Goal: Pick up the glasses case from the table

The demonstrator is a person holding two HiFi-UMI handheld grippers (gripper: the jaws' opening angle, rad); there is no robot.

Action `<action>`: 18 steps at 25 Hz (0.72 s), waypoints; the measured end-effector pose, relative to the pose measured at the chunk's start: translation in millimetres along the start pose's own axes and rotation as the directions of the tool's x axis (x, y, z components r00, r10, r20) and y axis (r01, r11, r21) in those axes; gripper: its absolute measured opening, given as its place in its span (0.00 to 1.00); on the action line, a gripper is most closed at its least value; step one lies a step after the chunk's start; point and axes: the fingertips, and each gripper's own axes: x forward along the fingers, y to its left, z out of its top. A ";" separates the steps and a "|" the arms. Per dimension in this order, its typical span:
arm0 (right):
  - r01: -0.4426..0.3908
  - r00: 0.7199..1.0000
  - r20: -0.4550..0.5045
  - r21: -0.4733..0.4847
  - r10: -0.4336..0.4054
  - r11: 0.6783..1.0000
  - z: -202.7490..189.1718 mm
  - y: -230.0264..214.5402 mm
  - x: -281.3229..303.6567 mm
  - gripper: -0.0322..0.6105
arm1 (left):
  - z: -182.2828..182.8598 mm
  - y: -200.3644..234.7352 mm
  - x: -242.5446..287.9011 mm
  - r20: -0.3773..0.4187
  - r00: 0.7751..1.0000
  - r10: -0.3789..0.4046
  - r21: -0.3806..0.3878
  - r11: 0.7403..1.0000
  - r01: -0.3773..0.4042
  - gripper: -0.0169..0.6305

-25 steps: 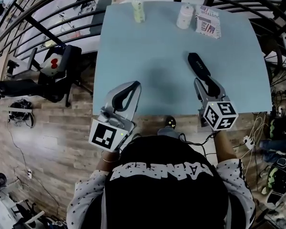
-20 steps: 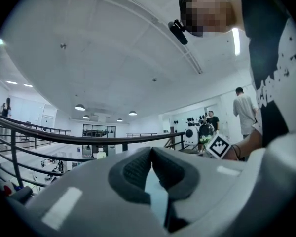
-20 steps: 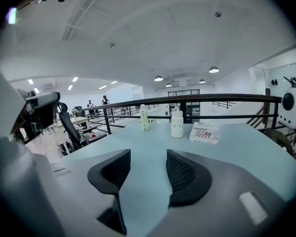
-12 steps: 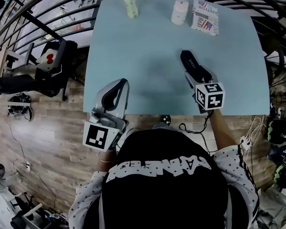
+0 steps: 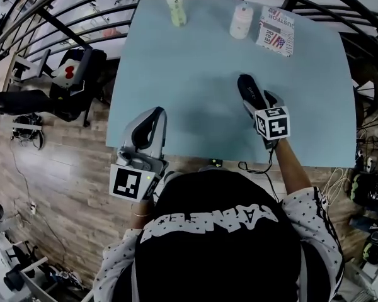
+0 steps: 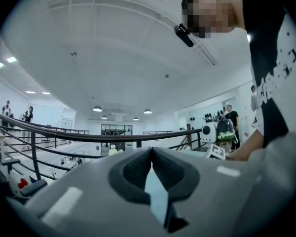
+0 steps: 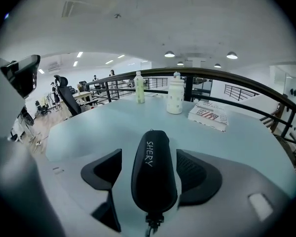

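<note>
Pale blue counter point(image 5: 176, 74) fills the head view. My right gripper point(image 5: 257, 99) slants down onto it from the near edge, forearm stretched out, with the black glasses case point(image 5: 246, 85) lying lengthwise between its jaws. My left gripper point(image 5: 152, 114) sits level at that edge, well off to the side.

Left gripper view: its jaws are together on nothing.

Right gripper view: the jaws have just been opening and stand wide, both pads clear of the case, which rests on the counter. If I squeeze only its near end, I judge the rounded shell could squirt forward or twist. Tilted like this, the jaws might also scrape the counter.
</note>
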 end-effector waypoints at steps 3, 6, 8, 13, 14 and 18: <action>-0.024 0.999 -0.029 -0.025 0.024 0.999 -4.7 -1.9 11.5 0.61 | -2.3 -0.3 2.0 -0.008 1.000 0.029 -0.002 1.000 -0.029 0.03; -0.037 0.998 -0.050 -0.041 0.035 0.998 -8.4 -5.1 21.7 0.62 | -3.9 -1.4 3.4 -0.010 0.999 0.053 -0.001 0.999 -0.053 0.03; -0.051 0.997 -0.069 -0.058 0.047 0.997 -11.0 -5.2 28.9 0.63 | -5.2 -1.2 2.9 -0.013 0.997 0.071 -0.001 0.997 -0.071 0.03; -0.069 0.992 -0.113 -0.085 0.059 0.994 -19.2 -4.9 42.6 0.63 | -9.2 0.4 0.4 -0.029 0.994 0.108 -0.002 0.994 -0.108 0.03; -0.074 0.991 -0.118 -0.083 0.064 0.994 -20.3 -4.5 44.5 0.64 | -9.8 0.6 -0.4 -0.031 0.993 0.114 -0.003 0.993 -0.114 0.03; -0.086 0.988 -0.137 -0.079 0.074 0.993 -22.8 -2.1 50.1 0.64 | -11.1 1.7 -3.1 -0.037 0.990 0.133 -0.006 0.991 -0.133 0.03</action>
